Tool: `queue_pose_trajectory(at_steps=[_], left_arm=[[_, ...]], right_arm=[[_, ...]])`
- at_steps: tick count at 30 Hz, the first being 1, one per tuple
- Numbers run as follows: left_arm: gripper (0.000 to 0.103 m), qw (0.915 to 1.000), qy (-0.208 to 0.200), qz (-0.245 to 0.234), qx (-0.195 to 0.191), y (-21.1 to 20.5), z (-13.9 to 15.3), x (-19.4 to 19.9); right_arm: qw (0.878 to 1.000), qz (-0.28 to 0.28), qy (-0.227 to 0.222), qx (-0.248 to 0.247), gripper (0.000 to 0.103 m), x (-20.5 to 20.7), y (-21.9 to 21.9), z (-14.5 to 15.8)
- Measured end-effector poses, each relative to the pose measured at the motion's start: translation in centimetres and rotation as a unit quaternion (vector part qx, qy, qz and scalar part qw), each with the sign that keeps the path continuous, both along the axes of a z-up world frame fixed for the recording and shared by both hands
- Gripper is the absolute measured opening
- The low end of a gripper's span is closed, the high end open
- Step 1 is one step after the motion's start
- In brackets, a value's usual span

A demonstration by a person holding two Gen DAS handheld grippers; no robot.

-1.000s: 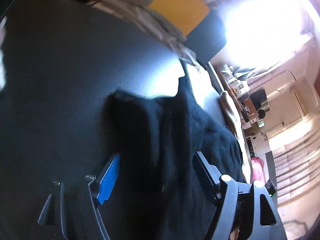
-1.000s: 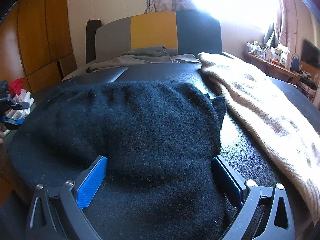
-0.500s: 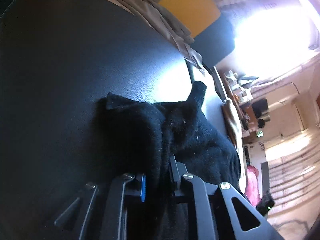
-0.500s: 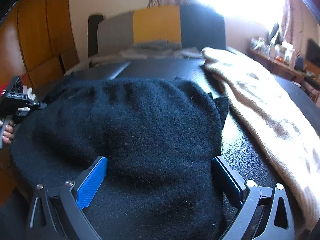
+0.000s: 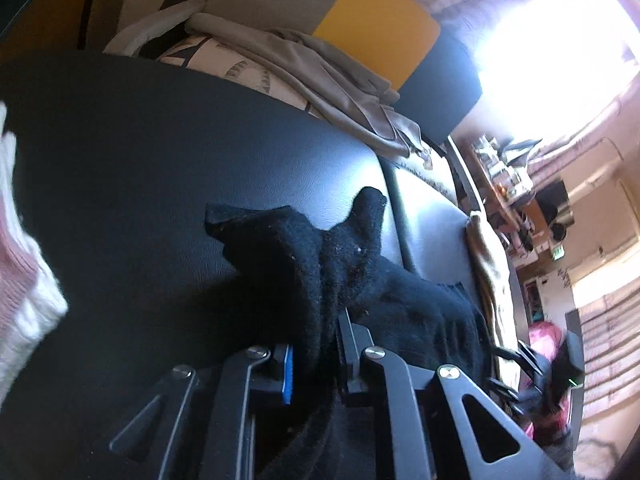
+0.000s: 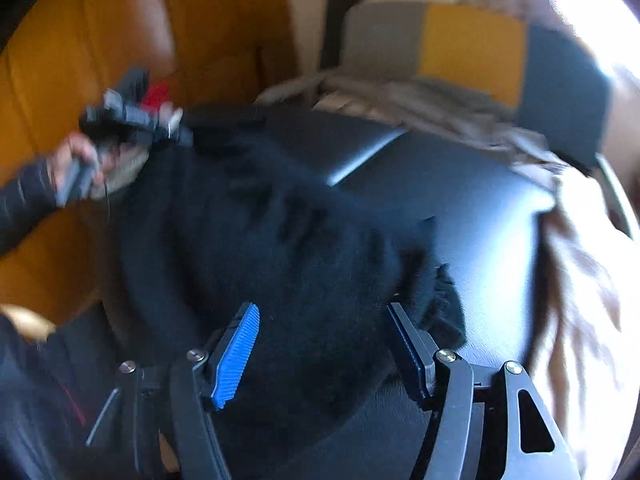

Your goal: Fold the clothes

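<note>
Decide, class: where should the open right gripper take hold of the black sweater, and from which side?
Grip the near right edge of the black sweater, coming in low from the near side: the right gripper already straddles it there, while the left gripper pinches the opposite end.

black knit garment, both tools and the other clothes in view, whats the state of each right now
black knit garment: bunched, spread over the black leather surface, one edge pinched up
left tool: shut on the garment's edge
right tool: open, fingers either side of the garment
beige knit garment: lying stretched out beside the black one
grey cloth: crumpled at the far edge
</note>
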State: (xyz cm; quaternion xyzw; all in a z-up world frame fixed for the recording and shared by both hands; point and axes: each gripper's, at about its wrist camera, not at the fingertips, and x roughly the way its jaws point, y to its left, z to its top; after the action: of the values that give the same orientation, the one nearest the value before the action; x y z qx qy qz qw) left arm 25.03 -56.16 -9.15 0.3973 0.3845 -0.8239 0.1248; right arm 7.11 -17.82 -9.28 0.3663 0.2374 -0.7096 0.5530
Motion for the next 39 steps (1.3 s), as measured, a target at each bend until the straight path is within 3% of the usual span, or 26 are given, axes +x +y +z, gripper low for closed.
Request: queue_pose_trajectory(at_steps=[8, 14, 16, 22, 28, 32, 39], left_arm=[[0.014, 0.9940, 0.049, -0.057, 0.080, 6.0, 5.6, 0.1], [0.014, 0.9853, 0.095, -0.063, 0.127, 11.8, 8.4, -4.2], [0.014, 0.9845, 0.101, -0.065, 0.127, 13.8, 9.2, -6.1], [0.014, 0.9826, 0.088, -0.063, 0.151, 19.1, 8.7, -12.9], [0.014, 0.9814, 0.023, -0.055, 0.182, 21.8, 3.5, -17.2], [0.015, 0.9778, -0.013, -0.059, 0.201, 23.7, 0.7, -19.4], [0.021, 0.9766, 0.063, -0.073, 0.192, 20.9, 5.3, -15.9]], right_arm=[[1.000, 0.009, 0.006, -0.004, 0.070, -1.1, -0.7, -2.6], [1.000, 0.010, 0.010, -0.018, 0.071, -1.7, -0.8, -4.3], [1.000, 0.010, 0.012, -0.020, 0.071, -1.6, -0.9, -4.5], [0.999, 0.009, 0.017, -0.028, 0.072, -1.3, -0.7, -4.9], [0.999, 0.007, 0.018, -0.037, 0.072, -0.3, 0.2, -4.7], [0.999, 0.012, 0.014, -0.041, 0.077, -0.1, 0.4, -4.7], [0.999, 0.017, 0.014, -0.038, 0.089, 0.5, 0.5, -4.6]])
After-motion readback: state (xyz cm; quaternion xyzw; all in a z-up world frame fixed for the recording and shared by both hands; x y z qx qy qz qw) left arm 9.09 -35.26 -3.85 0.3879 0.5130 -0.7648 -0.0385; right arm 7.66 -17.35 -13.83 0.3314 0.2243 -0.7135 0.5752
